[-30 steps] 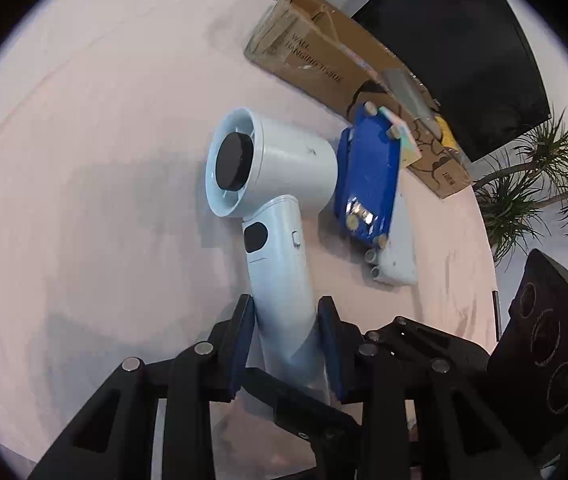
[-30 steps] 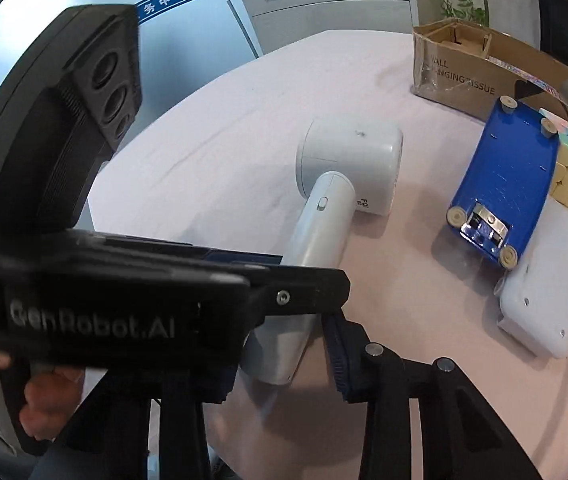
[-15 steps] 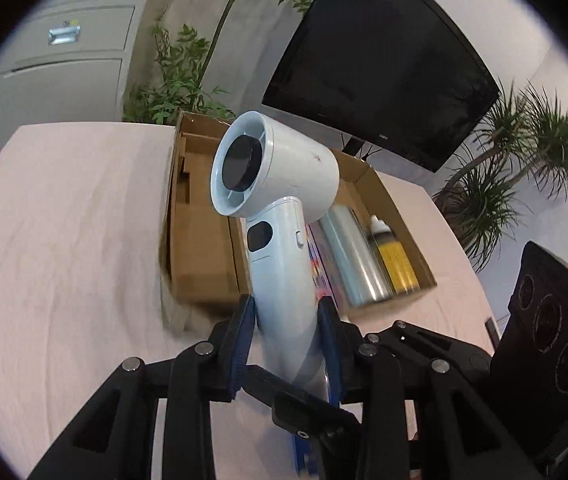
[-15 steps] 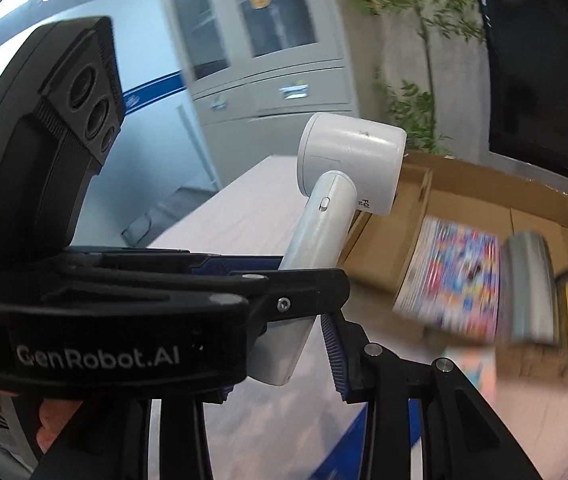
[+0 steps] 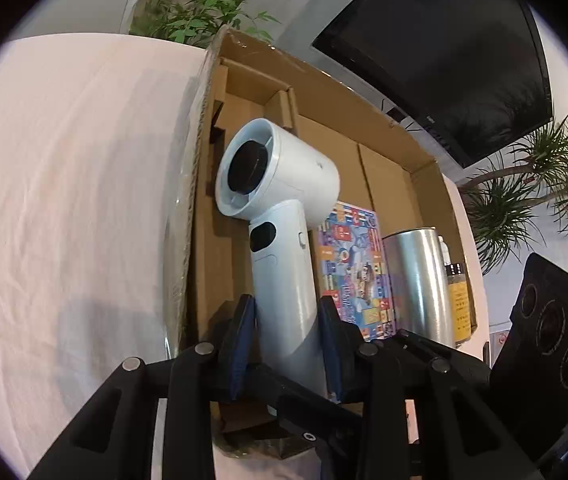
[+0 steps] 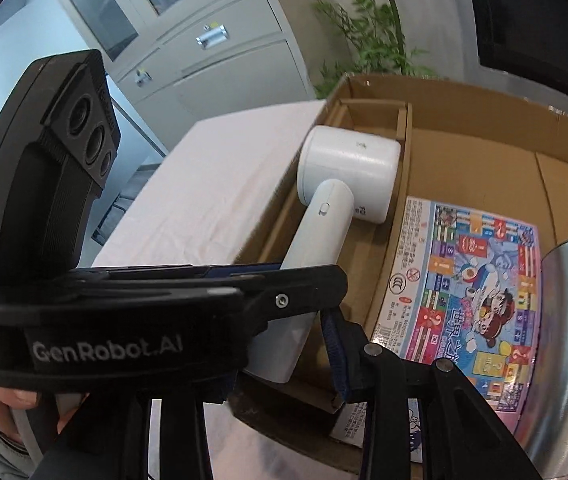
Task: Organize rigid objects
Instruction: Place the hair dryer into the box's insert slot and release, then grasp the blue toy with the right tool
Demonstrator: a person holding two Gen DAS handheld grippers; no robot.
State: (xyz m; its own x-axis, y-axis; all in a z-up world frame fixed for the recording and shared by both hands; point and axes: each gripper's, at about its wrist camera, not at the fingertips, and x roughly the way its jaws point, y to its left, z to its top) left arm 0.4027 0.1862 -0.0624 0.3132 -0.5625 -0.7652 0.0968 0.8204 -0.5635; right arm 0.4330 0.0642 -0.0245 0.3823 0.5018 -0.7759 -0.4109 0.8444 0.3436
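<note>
Smooth white plastic hair dryer, matt brown cardboard box, brushed metal cylinder, glossy printed booklet

"GenRobot.AI" on the left gripper

Left tool clamps white hair dryer over cardboard box.

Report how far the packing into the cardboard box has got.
Done: colourful game box, steel cylinder and yellow-labelled bottle lie in the cardboard box. In hand: left gripper and right gripper hold the white hair dryer over its empty left side. Left: release it.
</note>
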